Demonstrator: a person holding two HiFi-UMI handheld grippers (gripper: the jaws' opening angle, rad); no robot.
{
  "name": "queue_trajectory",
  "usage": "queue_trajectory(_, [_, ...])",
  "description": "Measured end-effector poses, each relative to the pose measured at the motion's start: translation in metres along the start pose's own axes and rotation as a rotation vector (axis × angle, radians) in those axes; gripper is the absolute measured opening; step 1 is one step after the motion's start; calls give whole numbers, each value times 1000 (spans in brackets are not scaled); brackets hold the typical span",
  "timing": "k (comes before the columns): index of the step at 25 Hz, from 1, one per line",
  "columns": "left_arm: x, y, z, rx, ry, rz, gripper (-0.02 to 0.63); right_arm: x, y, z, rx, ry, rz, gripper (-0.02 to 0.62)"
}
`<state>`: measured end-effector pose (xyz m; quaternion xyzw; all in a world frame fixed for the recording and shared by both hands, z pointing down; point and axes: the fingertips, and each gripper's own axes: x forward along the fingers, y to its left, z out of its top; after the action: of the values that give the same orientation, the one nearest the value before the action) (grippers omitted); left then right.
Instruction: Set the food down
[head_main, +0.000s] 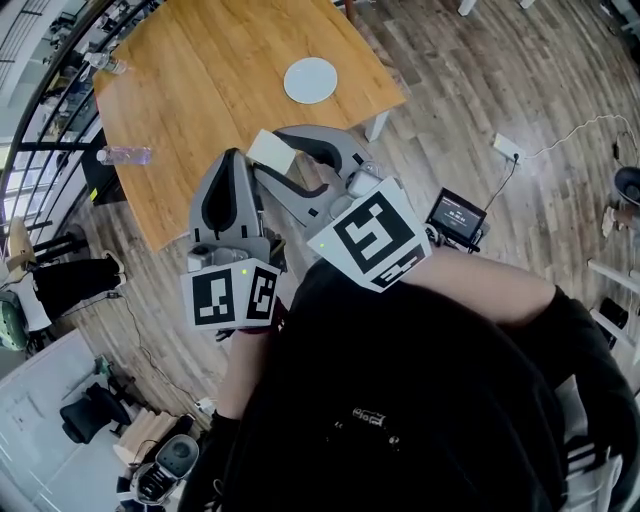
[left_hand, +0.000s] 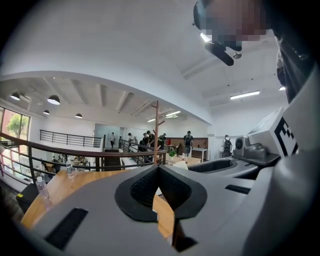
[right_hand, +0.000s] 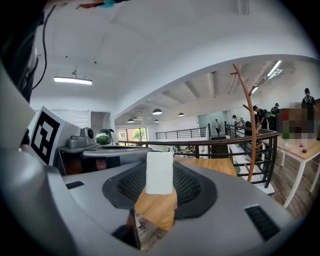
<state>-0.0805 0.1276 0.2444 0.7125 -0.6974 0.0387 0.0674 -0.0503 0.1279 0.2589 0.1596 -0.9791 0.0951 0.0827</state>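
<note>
A pale, flat rectangular piece of food (head_main: 268, 150) is pinched between the pads of my right gripper (head_main: 275, 158); in the right gripper view the food (right_hand: 159, 172) stands upright between the jaws of the right gripper (right_hand: 160, 175). It hangs above the near edge of the wooden table (head_main: 190, 90). A round white plate (head_main: 310, 80) lies further out on the table. Beside it on the left, my left gripper (head_main: 233, 160) points the same way; its jaws meet at the tip of the left gripper (left_hand: 158, 168) with nothing between them.
Two clear water bottles (head_main: 125, 155) (head_main: 105, 63) are on the table's left side, by a railing. On the wood floor to the right sit a small screen device (head_main: 457, 215) and a power strip (head_main: 507, 148) with its cable. People stand far off in the room.
</note>
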Motion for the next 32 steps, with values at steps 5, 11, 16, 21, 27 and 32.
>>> queue_trajectory(5, [27, -19, -2, 5, 15, 4, 3, -7, -34, 1, 16, -12, 4, 170])
queue_trajectory(11, [40, -27, 3, 28, 31, 0, 3, -11, -49, 7, 45, -30, 17, 169])
queue_trajectory(16, [51, -24, 1, 26, 38, -14, 3, -7, -56, 5, 46, -25, 8, 169])
queue_trajectory(21, [71, -24, 6, 40, 28, -61, 3, -4, -70, 9, 38, -27, -23, 170])
queue_trajectory(27, [92, -14, 9, 37, 27, -117, 3, 12, -85, 14, 40, -21, -70, 170])
queue_trajectory(32, [111, 10, 6, 18, 32, -149, 3, 41, -95, 15, 48, -3, -103, 170])
